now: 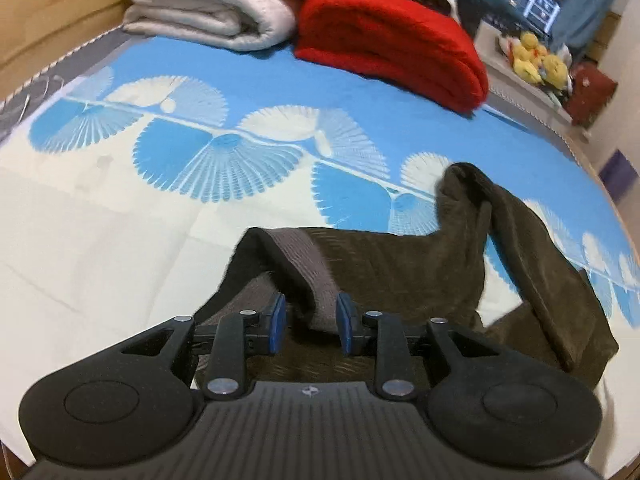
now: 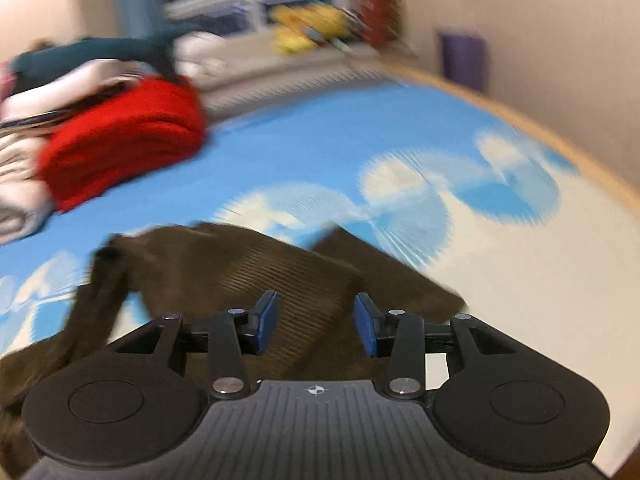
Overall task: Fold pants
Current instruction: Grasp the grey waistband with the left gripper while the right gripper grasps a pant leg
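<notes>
Dark brown pants (image 1: 400, 264) lie crumpled on a blue and white patterned bed sheet (image 1: 100, 220). In the left wrist view their grey ribbed waistband (image 1: 308, 276) runs between the blue pads of my left gripper (image 1: 311, 322), whose jaws stand apart around it. One leg (image 1: 532, 268) trails to the right. In the blurred right wrist view the pants (image 2: 224, 272) lie under my right gripper (image 2: 316, 326), whose jaws are open above the ribbed fabric.
A folded red blanket (image 1: 392, 44) and a folded white blanket (image 1: 212, 4) lie at the far side of the bed. Yellow soft toys (image 1: 536, 60) sit on a ledge beyond. The bed's wooden edge (image 2: 560, 136) curves at the right.
</notes>
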Motion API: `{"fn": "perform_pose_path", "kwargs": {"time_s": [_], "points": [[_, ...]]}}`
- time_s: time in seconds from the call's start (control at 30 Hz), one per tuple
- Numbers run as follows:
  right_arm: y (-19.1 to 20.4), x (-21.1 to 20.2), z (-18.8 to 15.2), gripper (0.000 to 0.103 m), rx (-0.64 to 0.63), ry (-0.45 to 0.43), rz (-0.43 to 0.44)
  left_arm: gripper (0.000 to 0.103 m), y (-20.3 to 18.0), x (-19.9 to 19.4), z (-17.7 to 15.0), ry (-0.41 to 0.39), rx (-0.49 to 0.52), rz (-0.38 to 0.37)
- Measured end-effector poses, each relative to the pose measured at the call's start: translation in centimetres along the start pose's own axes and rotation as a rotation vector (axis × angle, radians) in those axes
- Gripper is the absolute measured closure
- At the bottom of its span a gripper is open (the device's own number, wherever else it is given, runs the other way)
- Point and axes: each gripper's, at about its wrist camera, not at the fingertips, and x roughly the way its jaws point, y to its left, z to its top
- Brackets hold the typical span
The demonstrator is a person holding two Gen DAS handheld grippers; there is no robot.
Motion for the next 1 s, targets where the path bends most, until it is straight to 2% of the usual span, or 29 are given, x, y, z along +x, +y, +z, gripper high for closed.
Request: {"fn": "perform_pose_path", "kwargs": {"time_s": [0.1, 0.2, 0.27, 0.33, 0.37, 0.47, 0.57, 0.63, 0.77, 0.8, 0.87, 0.93, 1.0], "points": [[-3.1, 3.4, -1.2, 0.058, 0.072, 0.088, -0.056, 0.072, 1.7, 2.6, -0.6, 0.044, -0.015, 0.054], [-5.0, 5.2, -2.1, 0.056, 0.122, 0.119, -0.077, 0.063, 3.3, 4.8, -0.6, 0.073, -0.032, 0.103], [-6.2, 6.6, -2.8, 0.056, 0.170, 0.164, -0.084, 0.039, 5.2, 5.3, -0.8, 0.065, -0.056, 0.134], [-7.2, 7.9, -3.5, 0.053, 0.216, 0.199, -0.073, 0.025, 6.3, 6.0, -0.6, 0.061, -0.096, 0.137], [-7.4, 9.0, -3.9, 0.052, 0.233, 0.231, -0.075, 0.022, 6.7, 6.5, -0.6, 0.069, -0.110, 0.138], [-8.2, 11.9, -4.8, 0.051, 0.311, 0.315, -0.082, 0.020, 7.2, 8.0, -0.6, 0.111, -0.116, 0.134], [-8.0, 13.5, -5.2, 0.048, 0.342, 0.333, -0.093, 0.018, 7.2, 9.5, -0.6, 0.157, -0.094, 0.131], [-7.0, 14.1, -5.0, 0.040, 0.301, 0.308, -0.105, 0.018, 7.0, 10.4, -0.7, 0.172, -0.062, 0.145], [-5.3, 15.6, -4.9, 0.038, 0.207, 0.288, -0.132, 0.016, 6.9, 12.1, -0.7, 0.197, -0.035, 0.155], [-4.9, 15.7, -4.9, 0.043, 0.185, 0.284, -0.140, 0.015, 7.1, 12.5, -0.7, 0.200, -0.041, 0.151], [-4.6, 15.6, -4.8, 0.057, 0.159, 0.269, -0.152, 0.014, 7.1, 13.0, -0.5, 0.198, -0.043, 0.143], [-4.4, 15.6, -4.8, 0.079, 0.132, 0.259, -0.165, 0.014, 6.7, 13.3, -0.4, 0.195, -0.009, 0.148], [-4.2, 15.4, -4.6, 0.089, 0.083, 0.251, -0.166, 0.015, 6.4, 13.5, -0.2, 0.202, 0.022, 0.151]]}}
